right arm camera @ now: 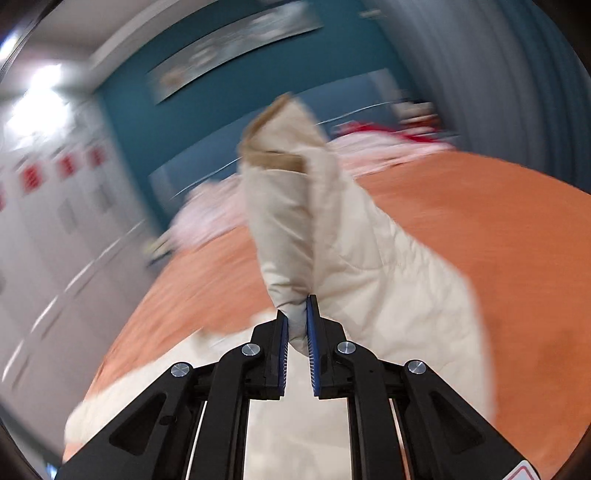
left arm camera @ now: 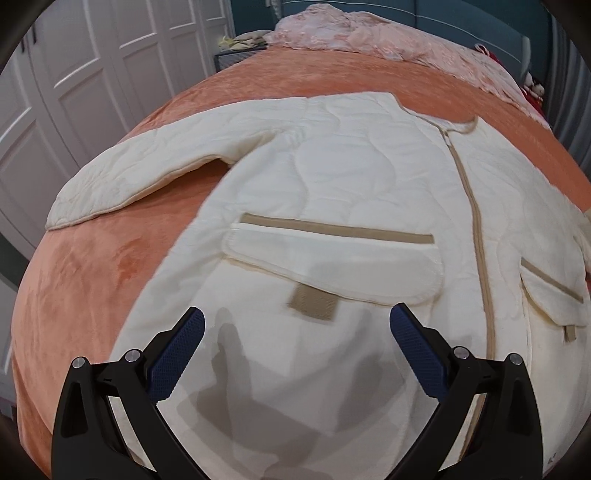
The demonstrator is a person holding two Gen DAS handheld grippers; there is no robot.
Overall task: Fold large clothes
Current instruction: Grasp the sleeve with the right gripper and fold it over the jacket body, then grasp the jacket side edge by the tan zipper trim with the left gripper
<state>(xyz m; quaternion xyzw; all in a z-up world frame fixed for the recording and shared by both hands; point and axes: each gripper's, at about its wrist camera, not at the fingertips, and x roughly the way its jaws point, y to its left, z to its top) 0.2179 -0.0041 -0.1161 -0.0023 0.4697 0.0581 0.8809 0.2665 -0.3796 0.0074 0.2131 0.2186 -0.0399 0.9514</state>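
While the jacket lies front-up on the bed, the entries run near to far:

Left gripper (left arm camera: 297,325): jaws wide apart, holding nothing, poised over the lower front panel.
Right gripper (right arm camera: 297,314): jaws clamped together on a sleeve (right arm camera: 295,221), lifted off the bed, tan cuff uppermost; view motion-blurred.
Jacket (left arm camera: 332,177): cream, quilted, spread flat, zip (left arm camera: 476,229) closed, pocket flap (left arm camera: 332,258) just beyond the left fingers.
Other sleeve (left arm camera: 140,173): stretched out sideways, flat on the blanket.
Blanket (left arm camera: 92,266): orange, under the whole garment.
Pink bedding (left arm camera: 369,33): heaped at the far end.
Step in hand: apparently the first sleeve fold.
Next move: likely carrying the raised sleeve across the chest and laying it flat, the left gripper steadying the body.
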